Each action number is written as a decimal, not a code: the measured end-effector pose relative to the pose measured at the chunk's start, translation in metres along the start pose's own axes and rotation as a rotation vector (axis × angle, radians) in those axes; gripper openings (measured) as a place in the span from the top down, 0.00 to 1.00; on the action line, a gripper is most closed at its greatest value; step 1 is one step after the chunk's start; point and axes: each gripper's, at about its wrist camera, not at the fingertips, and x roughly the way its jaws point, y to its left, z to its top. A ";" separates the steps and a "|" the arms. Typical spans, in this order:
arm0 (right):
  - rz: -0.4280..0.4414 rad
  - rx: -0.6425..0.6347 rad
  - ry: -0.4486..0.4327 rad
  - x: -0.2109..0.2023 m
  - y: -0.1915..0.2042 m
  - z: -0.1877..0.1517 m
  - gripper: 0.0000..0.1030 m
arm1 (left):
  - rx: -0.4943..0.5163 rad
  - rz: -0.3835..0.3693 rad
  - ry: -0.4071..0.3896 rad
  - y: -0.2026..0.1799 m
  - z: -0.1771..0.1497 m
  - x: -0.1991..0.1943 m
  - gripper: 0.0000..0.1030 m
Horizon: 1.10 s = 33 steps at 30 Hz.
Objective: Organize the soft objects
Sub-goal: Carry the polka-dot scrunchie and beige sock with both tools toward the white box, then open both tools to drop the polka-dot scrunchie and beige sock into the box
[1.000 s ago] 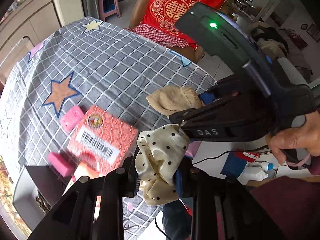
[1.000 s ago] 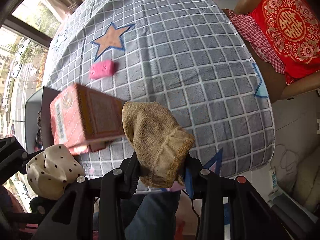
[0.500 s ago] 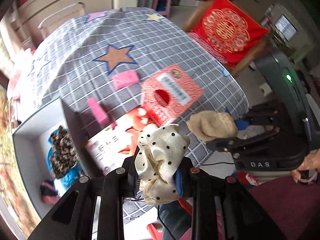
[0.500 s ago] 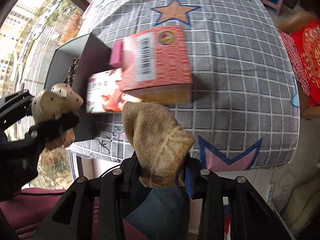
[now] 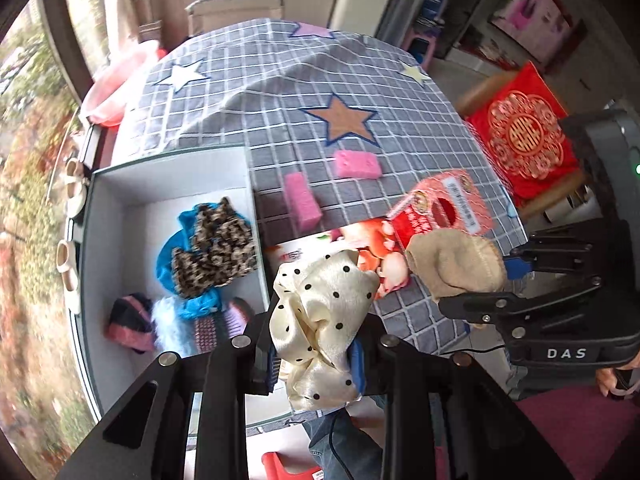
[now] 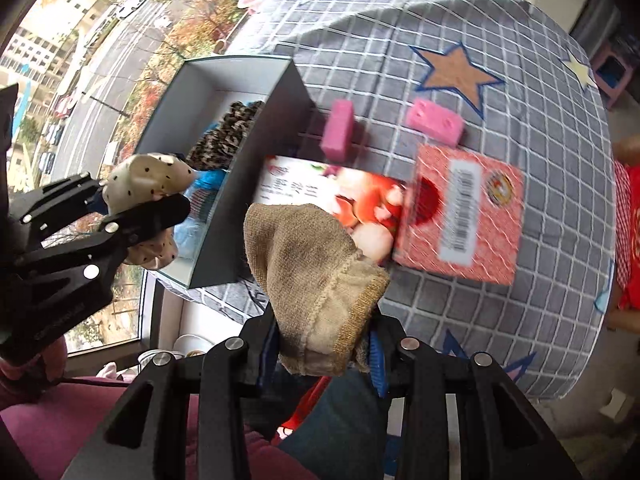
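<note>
We hold a cream polka-dot scrunchie (image 5: 320, 320) clamped in our left gripper (image 5: 316, 360), in the air just beside the open grey box (image 5: 100, 240) that already contains a leopard-print piece and other soft items. Our right gripper (image 6: 320, 356) is clamped on a tan sock (image 6: 312, 280), above the table's near edge, in front of two red cartons (image 6: 460, 216) and two pink sponges (image 6: 340, 128).
</note>
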 end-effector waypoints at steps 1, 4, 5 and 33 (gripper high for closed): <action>0.009 -0.008 0.000 0.000 0.004 0.005 0.63 | -0.018 0.006 -0.002 0.006 -0.002 -0.001 0.71; 0.026 -0.048 -0.003 0.002 0.019 0.019 0.63 | -0.072 0.029 -0.011 0.022 -0.008 -0.005 0.71; 0.030 -0.062 -0.005 0.003 0.024 0.023 0.63 | -0.092 0.038 -0.013 0.028 -0.010 -0.006 0.71; 0.093 -0.310 0.038 0.032 0.118 0.084 0.63 | -0.365 0.148 0.008 0.107 -0.047 -0.002 0.71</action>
